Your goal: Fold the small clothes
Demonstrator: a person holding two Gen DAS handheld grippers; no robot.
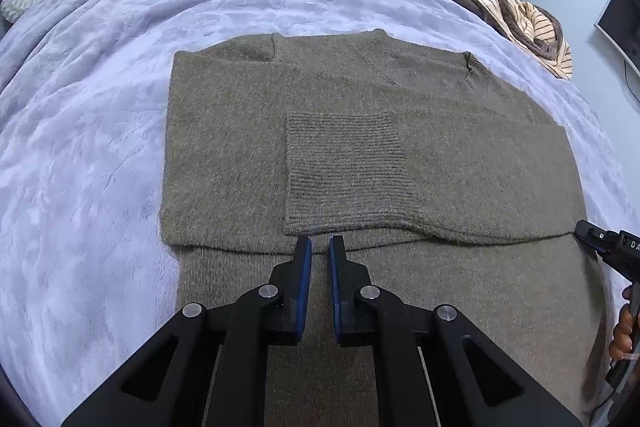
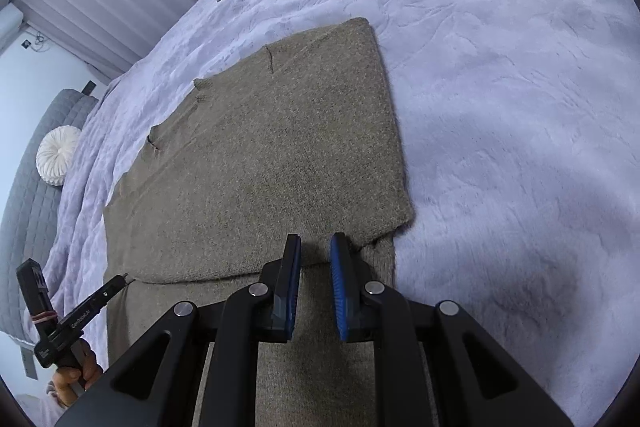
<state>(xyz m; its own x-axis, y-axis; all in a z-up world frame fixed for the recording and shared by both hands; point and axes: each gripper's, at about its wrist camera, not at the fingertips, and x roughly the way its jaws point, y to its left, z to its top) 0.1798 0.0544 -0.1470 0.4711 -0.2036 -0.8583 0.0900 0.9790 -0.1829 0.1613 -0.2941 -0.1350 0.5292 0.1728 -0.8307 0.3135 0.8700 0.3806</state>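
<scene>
A brown sweater lies flat on a bed covered with a soft purple blanket. It fills the middle of both views. Its sleeves are folded in over the body, and one ribbed cuff lies in the middle of the left wrist view. The bottom part of the sweater runs under the tools and is cut off by the lower edge of the frame.

The left tool sits low in the middle of its view, just above the sweater near the cuff's edge. Its blue pads are a narrow gap apart and hold nothing. The right tool is at the sweater's lower right corner, by the folded edge. Its pads are a bit apart too, and nothing is between them. It is hard to tell if either tool touches the cloth.

A pile of brown and striped clothes lies at the upper right of the left view, partly cut off. A round white pillow sits at the left edge of the right view.
</scene>
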